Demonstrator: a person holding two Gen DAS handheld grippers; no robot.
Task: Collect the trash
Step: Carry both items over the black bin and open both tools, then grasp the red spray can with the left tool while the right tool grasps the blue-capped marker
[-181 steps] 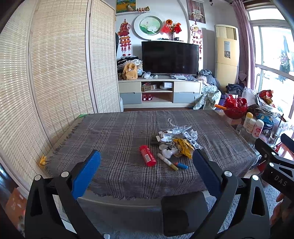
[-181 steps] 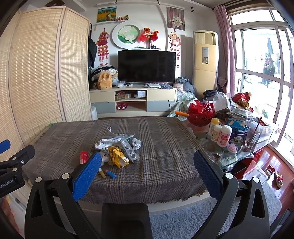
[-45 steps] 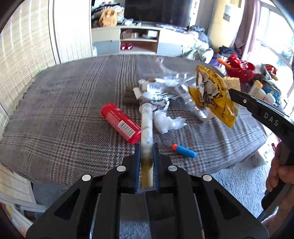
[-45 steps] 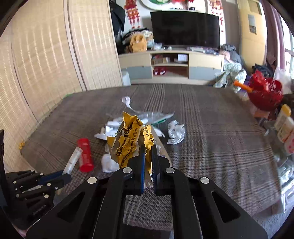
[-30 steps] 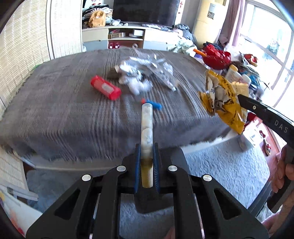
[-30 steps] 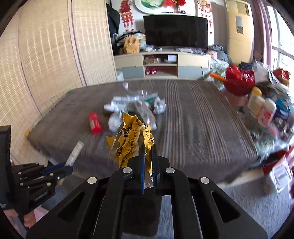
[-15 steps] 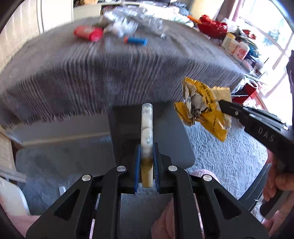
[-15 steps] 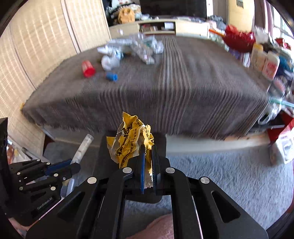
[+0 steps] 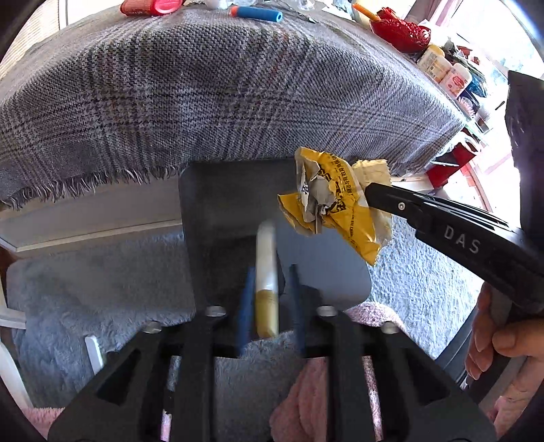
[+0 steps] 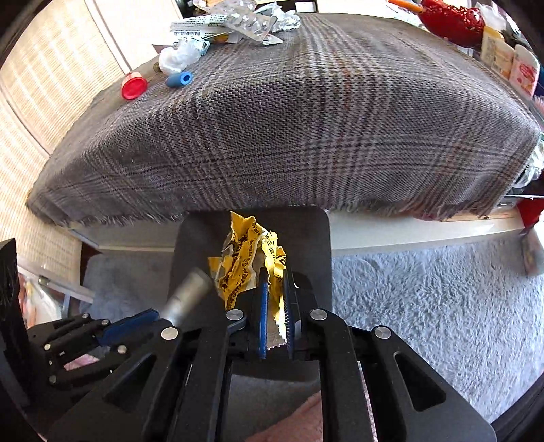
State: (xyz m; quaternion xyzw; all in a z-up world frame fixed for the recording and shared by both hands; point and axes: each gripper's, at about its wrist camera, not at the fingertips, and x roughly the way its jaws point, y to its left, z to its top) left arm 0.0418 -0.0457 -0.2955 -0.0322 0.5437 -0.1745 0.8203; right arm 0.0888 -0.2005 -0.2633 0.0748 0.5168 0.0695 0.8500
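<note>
Both grippers hang over a dark grey bin (image 9: 221, 204) on the floor below the table's front edge. My left gripper (image 9: 268, 282) has its blue jaws parted, and the clear tube with a yellow end (image 9: 266, 272) sits loose and blurred between them. It also shows in the right wrist view (image 10: 187, 295). My right gripper (image 10: 274, 282) is shut on a crumpled yellow wrapper (image 10: 244, 261), held above the bin (image 10: 306, 244). The wrapper also shows in the left wrist view (image 9: 329, 204).
On the plaid tablecloth (image 10: 289, 112) lie a red tube (image 10: 134, 86), a blue cap (image 10: 179, 79), a white wad (image 10: 178, 56) and foil packs (image 10: 244, 22). A red basket (image 9: 399, 29) and bottles (image 9: 448, 73) stand at the right. Grey carpet (image 10: 442, 299) covers the floor.
Both grippers dropped from the tabletop down to the bin. The left jaws have parted and the tube is slipping between them. The right gripper still grips the wrapper.
</note>
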